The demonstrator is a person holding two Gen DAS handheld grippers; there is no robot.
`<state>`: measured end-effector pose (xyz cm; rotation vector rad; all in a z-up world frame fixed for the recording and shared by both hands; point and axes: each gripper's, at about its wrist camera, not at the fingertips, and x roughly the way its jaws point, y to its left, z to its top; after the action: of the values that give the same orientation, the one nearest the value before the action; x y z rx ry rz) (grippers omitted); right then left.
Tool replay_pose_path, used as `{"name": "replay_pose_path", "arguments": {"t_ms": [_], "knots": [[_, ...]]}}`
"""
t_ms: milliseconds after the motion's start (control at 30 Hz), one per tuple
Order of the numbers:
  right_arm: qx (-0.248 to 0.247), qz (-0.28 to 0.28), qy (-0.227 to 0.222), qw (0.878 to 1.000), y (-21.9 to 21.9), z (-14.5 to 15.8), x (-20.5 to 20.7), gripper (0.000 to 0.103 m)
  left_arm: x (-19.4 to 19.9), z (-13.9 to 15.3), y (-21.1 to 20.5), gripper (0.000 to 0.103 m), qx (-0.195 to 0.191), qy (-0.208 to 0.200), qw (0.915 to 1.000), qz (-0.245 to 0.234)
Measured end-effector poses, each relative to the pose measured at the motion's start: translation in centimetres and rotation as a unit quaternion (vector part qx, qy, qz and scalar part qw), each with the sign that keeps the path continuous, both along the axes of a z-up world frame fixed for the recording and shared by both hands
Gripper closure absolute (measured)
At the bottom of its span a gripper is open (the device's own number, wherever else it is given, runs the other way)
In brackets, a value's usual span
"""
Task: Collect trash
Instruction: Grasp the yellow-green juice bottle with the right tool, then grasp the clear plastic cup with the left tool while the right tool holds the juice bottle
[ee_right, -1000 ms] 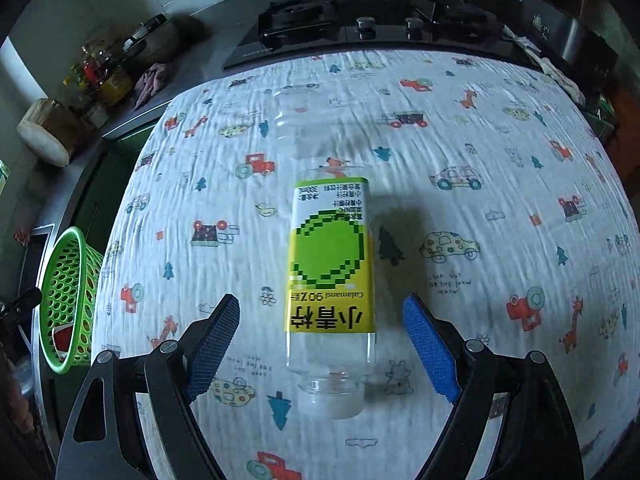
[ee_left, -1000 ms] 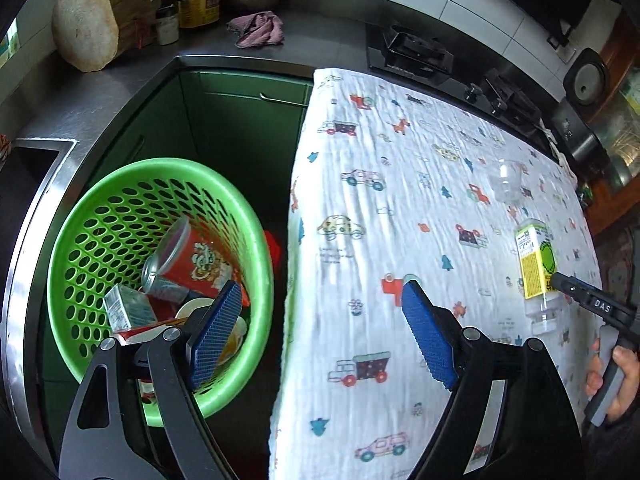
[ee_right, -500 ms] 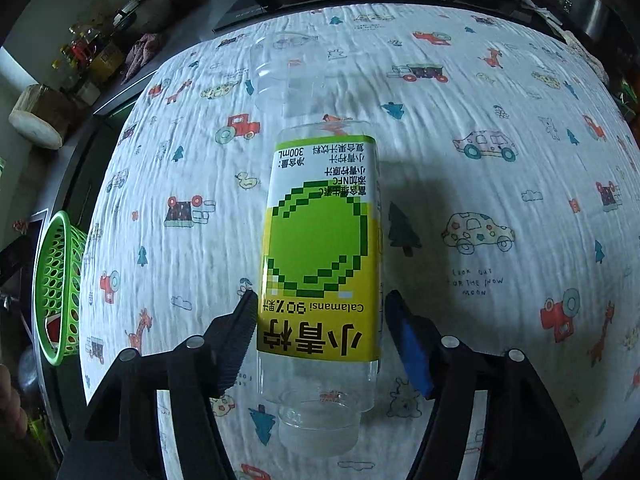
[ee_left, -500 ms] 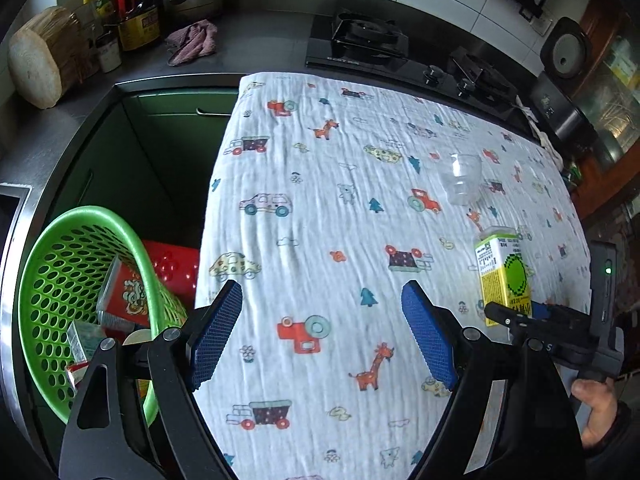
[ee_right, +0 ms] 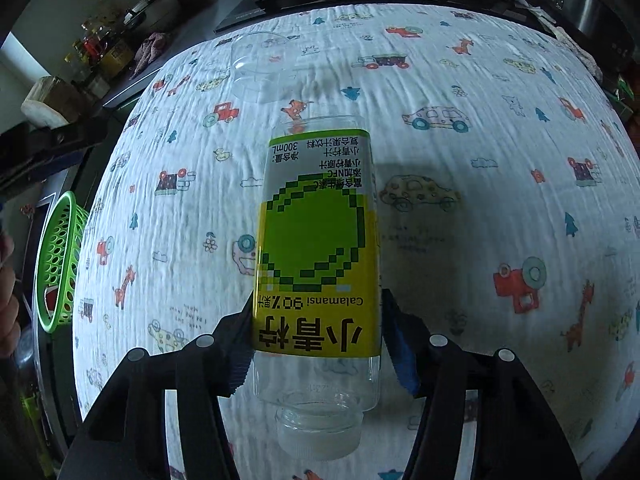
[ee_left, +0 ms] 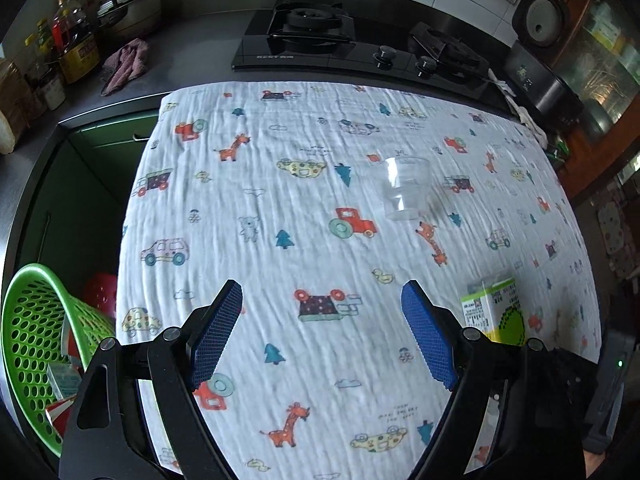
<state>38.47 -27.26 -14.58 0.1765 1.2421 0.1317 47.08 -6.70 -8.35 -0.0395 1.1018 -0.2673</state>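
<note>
Right tongs [ee_right: 318, 344] clamped on the juice bottle [ee_right: 316, 256] over the table [ee_right: 460, 208], left tongs [ee_left: 322, 336] wide open w/ nothing. Grab's done imo; next carry it to the green basket [ee_right: 60, 260].

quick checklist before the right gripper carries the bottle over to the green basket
1. Right gripper shut on the juice bottle: ok, pads press both sides of the label.
2. Bottle off the cloth: cannot tell.
3. Bottle sealed: ok, white cap is on.
4. Green basket has room: ok, trash sits low inside.
5. Left gripper free: ok, open and holding nothing.
6. Table finished: not ok, clear plastic cup remains on the cloth.
</note>
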Motion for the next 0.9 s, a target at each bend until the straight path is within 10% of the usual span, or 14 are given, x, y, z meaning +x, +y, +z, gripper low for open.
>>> {"name": "replay_pose_path", "arguments": {"t_ms": [900], "knots": [[0.039,0.012,0.000,0.999,-5.1,0.4,-4.8,0.048,11.1,-5.3,-11.2,0.022,0.015,0.063,0.9979,-0.005]]}}
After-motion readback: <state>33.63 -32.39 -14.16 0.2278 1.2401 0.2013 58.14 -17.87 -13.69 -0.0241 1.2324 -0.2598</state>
